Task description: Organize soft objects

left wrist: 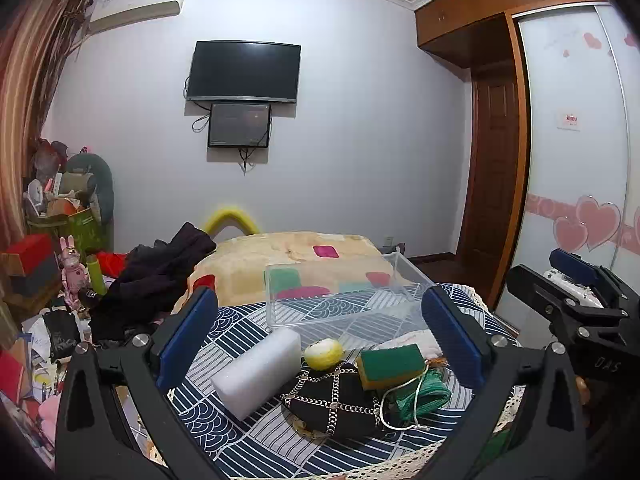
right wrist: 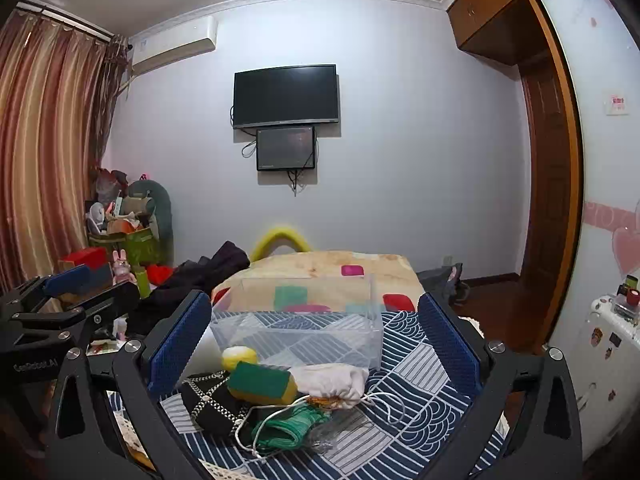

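Both hand-held grippers gape wide, empty; white foam block (left wrist: 256, 372) looks light, squashy; pinch it across its short sides.

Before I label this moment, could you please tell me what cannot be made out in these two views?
- White foam block: in the right wrist view, mostly hidden behind the right gripper's left finger.
- White cloth pouch: in the left wrist view, largely hidden behind the green-and-yellow sponge.
- Green mesh bag: contents too tangled to tell.
- Clear box: looks empty, though its transparent walls make that uncertain.
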A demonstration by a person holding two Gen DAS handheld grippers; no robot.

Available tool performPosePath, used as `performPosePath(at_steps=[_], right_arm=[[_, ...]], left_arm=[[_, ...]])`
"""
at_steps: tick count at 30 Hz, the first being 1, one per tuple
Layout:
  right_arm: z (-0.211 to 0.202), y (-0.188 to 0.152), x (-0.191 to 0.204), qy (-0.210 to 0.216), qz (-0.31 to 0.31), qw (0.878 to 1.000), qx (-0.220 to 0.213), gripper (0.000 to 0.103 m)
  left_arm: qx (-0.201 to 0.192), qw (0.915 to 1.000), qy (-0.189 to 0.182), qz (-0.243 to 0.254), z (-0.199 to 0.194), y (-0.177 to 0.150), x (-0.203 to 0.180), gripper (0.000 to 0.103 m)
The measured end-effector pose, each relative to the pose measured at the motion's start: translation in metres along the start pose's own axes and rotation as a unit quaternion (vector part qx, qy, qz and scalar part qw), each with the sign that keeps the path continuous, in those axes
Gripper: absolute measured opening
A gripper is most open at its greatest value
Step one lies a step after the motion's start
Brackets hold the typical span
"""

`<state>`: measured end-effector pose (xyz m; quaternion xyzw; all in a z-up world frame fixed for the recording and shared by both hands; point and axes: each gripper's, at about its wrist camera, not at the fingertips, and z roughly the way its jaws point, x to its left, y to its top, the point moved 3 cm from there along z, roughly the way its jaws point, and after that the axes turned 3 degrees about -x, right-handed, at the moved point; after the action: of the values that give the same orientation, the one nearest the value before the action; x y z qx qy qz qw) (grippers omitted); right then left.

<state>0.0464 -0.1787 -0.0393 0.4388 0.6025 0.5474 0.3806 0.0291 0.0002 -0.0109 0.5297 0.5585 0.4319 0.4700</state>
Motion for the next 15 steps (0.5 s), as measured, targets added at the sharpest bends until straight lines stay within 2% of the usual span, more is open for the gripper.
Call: performPosePath(at_steps=[15], right_arm=[[-0.0010, 0.0013, -0.0002, 0.001, 0.003, 1.000, 0.000, 0.103]], left_arm=[[-0.003, 1.0000, 0.005, 0.001, -0.0003, 0.0025, 0.0016, 0.103]])
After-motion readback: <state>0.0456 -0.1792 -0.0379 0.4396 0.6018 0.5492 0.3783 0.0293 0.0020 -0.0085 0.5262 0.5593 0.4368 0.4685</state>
